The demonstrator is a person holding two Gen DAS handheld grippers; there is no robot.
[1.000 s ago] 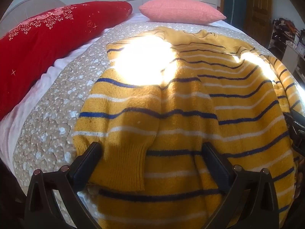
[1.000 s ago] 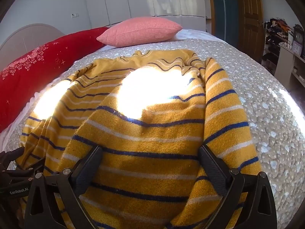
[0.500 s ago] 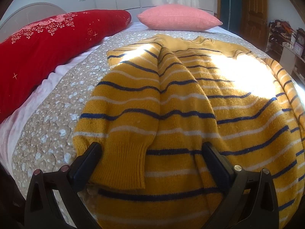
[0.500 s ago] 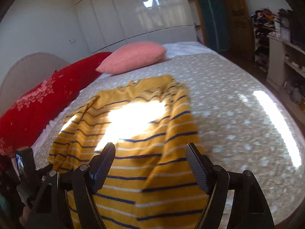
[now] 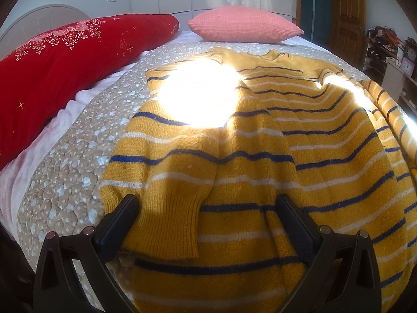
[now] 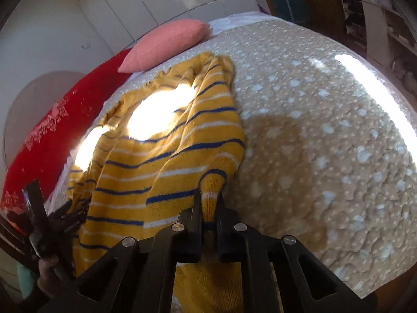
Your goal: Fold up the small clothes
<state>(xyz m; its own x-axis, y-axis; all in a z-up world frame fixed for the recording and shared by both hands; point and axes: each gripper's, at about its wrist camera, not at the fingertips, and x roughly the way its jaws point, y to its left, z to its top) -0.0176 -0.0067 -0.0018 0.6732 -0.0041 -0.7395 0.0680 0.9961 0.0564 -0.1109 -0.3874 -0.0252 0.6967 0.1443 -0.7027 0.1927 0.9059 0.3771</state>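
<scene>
Sweater (image 5: 260, 156): soft, thick, floppy knit; best pinched at cuffs or hem. Right gripper (image 6: 208, 208) clamped on sleeve cuff (image 6: 211, 182); left gripper (image 5: 208, 221) jaws apart, holding nothing.

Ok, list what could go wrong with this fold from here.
1. The right hand-held gripper pinches only a narrow bit of the sweater edge; the knit may slip out mid-fold.
2. The left hand-held gripper is open around the folded-in sleeve cuff, pinning nothing, so that fold could drag loose.

Yellow sweater (image 5: 260, 156), navy and white stripes, spread on bed, left sleeve folded across front, right edge lifted.
</scene>
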